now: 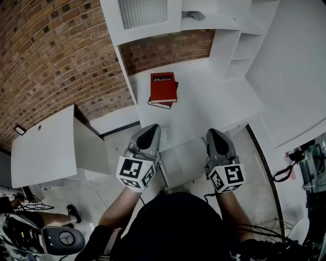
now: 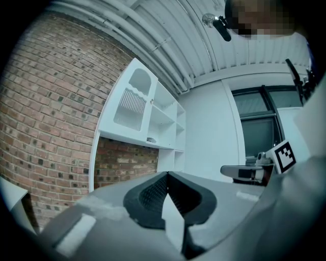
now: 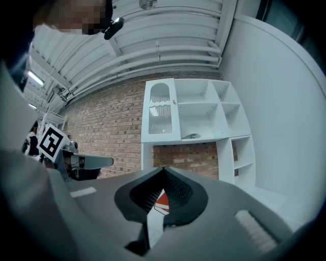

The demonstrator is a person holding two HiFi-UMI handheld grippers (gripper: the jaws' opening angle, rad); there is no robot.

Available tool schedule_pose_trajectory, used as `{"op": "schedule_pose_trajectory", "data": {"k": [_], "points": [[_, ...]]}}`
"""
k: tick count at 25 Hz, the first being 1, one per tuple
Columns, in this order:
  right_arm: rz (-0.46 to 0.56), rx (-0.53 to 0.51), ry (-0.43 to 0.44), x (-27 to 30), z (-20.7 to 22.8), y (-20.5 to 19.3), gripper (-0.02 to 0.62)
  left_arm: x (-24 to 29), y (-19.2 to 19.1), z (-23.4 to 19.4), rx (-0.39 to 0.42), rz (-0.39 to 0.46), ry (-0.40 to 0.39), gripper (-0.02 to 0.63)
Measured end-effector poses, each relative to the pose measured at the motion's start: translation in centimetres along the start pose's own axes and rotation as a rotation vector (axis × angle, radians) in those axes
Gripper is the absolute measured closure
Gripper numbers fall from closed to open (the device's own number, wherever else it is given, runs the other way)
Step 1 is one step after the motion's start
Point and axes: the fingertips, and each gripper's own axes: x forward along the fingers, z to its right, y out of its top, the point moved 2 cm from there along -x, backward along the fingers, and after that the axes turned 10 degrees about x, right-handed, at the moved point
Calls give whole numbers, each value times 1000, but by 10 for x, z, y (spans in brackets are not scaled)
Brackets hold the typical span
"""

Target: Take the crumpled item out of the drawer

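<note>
Both grippers hang side by side over the front edge of a white desk [image 1: 214,102]. My left gripper [image 1: 151,128] is shut, its dark pads [image 2: 153,193] meeting at the tips with nothing between them. My right gripper [image 1: 212,133] is likewise shut and holds nothing. Between the two, below the desk edge, sits a white drawer front [image 1: 186,159]; its inside is hidden. No crumpled item shows in any view. A red book [image 1: 163,87] lies further back on the desk, and part of the book [image 3: 159,199] shows through the right gripper's jaws.
A white shelf unit [image 1: 237,48] rises at the desk's back right, with a small grey object [image 1: 193,15] on an upper shelf. A low white cabinet [image 1: 46,145] stands to the left against the brick wall [image 1: 51,56]. Cables and gear [image 1: 298,163] crowd the right.
</note>
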Motion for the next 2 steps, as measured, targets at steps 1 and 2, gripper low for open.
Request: {"op": "schedule_pose_trajectory", "data": {"k": [1,2], "points": [[0,0,0,1,0,-1,594,0,-1,-1,0,-1,0,603],[0,1,0,2,-1,-1,594,0,-1,-3,-1,-1,1,603]]}}
